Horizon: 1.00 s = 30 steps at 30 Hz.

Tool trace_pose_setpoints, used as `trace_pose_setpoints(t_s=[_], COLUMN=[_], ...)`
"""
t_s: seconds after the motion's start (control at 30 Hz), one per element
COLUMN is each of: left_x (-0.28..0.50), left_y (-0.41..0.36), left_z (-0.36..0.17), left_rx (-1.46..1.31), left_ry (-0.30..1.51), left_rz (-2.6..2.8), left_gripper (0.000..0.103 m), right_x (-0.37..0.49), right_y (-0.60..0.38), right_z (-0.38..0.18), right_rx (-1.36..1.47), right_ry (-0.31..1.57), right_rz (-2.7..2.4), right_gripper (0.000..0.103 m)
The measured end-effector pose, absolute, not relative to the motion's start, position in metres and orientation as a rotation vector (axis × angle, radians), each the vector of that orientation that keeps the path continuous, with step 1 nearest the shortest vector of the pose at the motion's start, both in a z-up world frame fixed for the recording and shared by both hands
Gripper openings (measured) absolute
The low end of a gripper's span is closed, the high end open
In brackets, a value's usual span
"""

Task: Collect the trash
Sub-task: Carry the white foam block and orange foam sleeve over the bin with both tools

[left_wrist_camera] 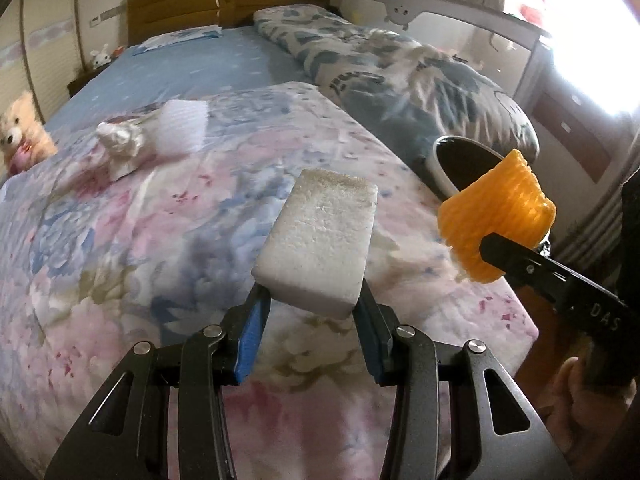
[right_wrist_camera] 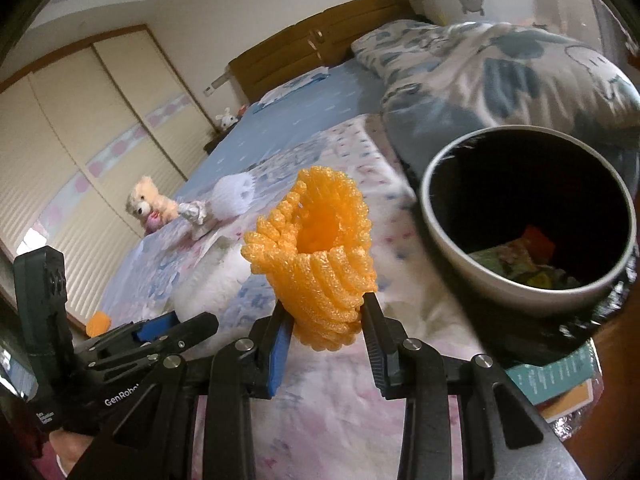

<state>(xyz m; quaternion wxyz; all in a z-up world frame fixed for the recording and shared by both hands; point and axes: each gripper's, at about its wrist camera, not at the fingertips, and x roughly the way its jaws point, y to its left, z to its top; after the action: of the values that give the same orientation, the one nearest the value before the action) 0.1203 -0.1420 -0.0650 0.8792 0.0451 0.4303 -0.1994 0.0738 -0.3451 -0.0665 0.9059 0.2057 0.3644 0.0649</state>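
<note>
My left gripper (left_wrist_camera: 314, 300) is shut on a white foam block (left_wrist_camera: 320, 236) and holds it above the flowered bedspread (left_wrist_camera: 140, 240). My right gripper (right_wrist_camera: 326, 320) is shut on an orange foam net sleeve (right_wrist_camera: 320, 256), which also shows in the left wrist view (left_wrist_camera: 496, 220) at the right. A trash bin (right_wrist_camera: 452, 240) with a black liner stands just right of the sleeve, with wrappers inside; its rim shows in the left wrist view (left_wrist_camera: 434, 160). A white foam net (left_wrist_camera: 182, 130) and a crumpled white paper (left_wrist_camera: 120, 140) lie farther up the bed.
A folded grey-blue quilt (left_wrist_camera: 400, 76) lies along the bed's right side. A teddy bear (left_wrist_camera: 20, 132) sits at the left edge. A wooden headboard (left_wrist_camera: 224, 4) is at the back. A book (right_wrist_camera: 560, 380) lies below the bin. An orange scrap (right_wrist_camera: 98, 322) lies on the floor.
</note>
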Motion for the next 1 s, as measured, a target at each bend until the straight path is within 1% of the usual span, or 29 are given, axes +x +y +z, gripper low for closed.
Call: trace_pose_setpoints(t_s=[0.4, 1.0], left_x=[0.115, 0.116], left_y=[-0.177, -0.223], left_z=[-0.057, -0.042], left_rx=[0.127, 0.181], left_ry=[0.888, 0.855], left_rz=[-0.461, -0.518], left_gripper=[0.041, 0.041], right_x=[0.05, 0.04], right_y=[-0.382, -0.427], right_z=[-0.06, -0.051], right_rx=[0.459, 0.487], right_ry=[0.717, 0.674], right_rz=[0.06, -0.019], right_gripper=[0.034, 0.034])
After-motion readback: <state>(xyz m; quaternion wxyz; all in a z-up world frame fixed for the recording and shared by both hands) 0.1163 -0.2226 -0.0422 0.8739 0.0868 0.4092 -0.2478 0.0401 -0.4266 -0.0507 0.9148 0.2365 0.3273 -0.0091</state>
